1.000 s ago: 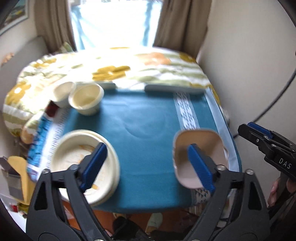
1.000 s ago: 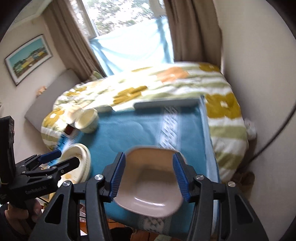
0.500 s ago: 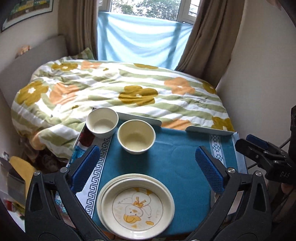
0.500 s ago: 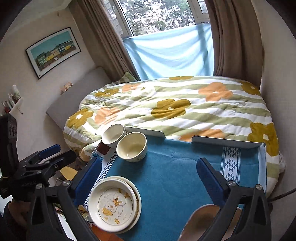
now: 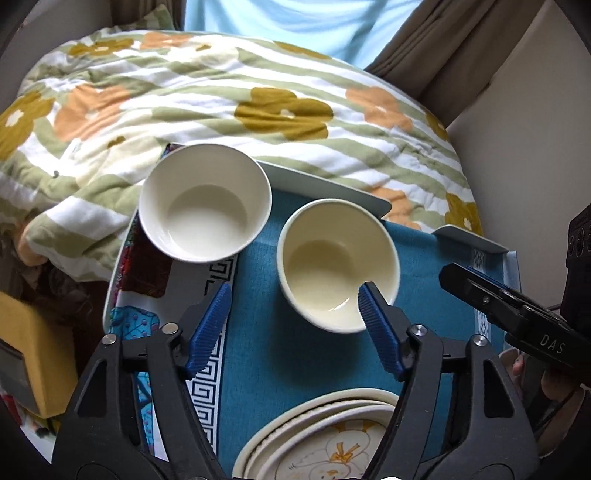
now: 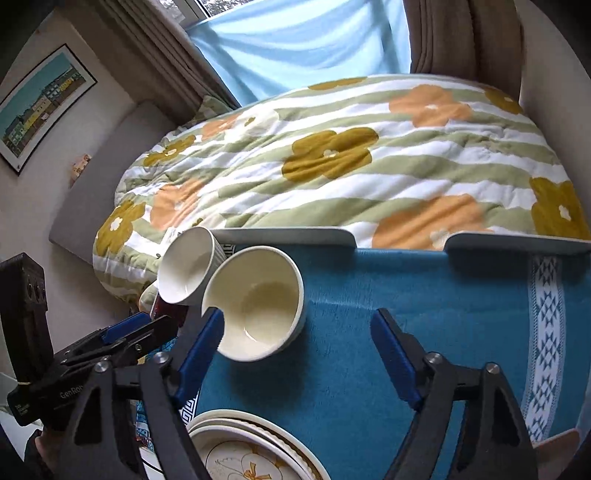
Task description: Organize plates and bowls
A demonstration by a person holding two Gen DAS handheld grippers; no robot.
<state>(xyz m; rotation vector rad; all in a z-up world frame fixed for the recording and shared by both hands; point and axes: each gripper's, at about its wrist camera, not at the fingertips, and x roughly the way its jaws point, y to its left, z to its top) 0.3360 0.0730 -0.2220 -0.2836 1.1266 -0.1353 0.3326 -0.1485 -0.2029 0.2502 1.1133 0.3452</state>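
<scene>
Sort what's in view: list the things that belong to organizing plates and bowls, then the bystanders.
Job:
white bowl
cream bowl
stack of plates
tan dish, corner only

Bystanders:
blue cloth
floral duvet
framed picture
curtains

A teal cloth (image 5: 258,362) with a white geometric-patterned border covers the table. On it sit a white bowl (image 5: 205,202) and a cream bowl (image 5: 338,264) — plus cream plates (image 5: 325,439) with a yellow cartoon print. The quilt (image 6: 351,155) at the top of the frame is white with green stripes and mustard and orange flowers.
</scene>
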